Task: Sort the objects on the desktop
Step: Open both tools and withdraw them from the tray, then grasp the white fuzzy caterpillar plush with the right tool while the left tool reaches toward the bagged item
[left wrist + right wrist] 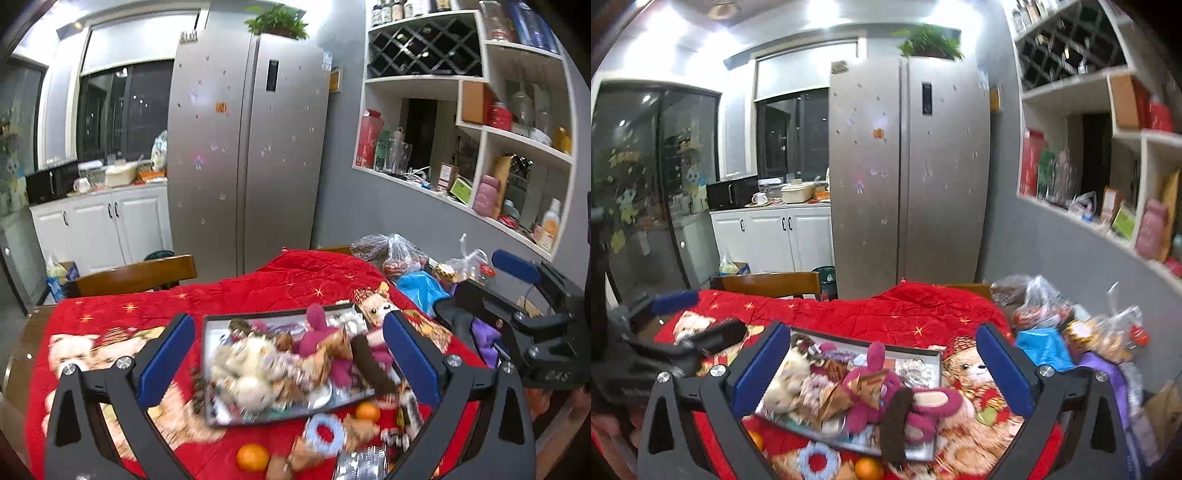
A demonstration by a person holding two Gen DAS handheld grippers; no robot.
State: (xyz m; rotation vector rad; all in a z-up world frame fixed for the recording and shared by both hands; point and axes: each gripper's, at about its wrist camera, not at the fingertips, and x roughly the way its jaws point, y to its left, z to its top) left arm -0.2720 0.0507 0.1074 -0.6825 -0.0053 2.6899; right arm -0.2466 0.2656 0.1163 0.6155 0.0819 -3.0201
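A flat metal tray (212,373) heaped with plush toys sits on the red cloth; it also shows in the right wrist view (936,360). A pink plush rabbit (317,332) (875,380) and a white plush (255,369) lie on it. A brown strip (895,421) hangs over the tray's front. Two oranges (253,458) (367,411) and a blue ring toy (325,432) (818,459) lie in front. My left gripper (288,354) is open and empty above the tray. My right gripper (882,365) is open and empty, also above it.
Plastic bags of food (391,251) (1104,332) and a blue bag (1043,347) crowd the table's right side by the wall. A wooden chair back (136,275) stands beyond the far edge. The other gripper shows at the right in the left wrist view (546,325).
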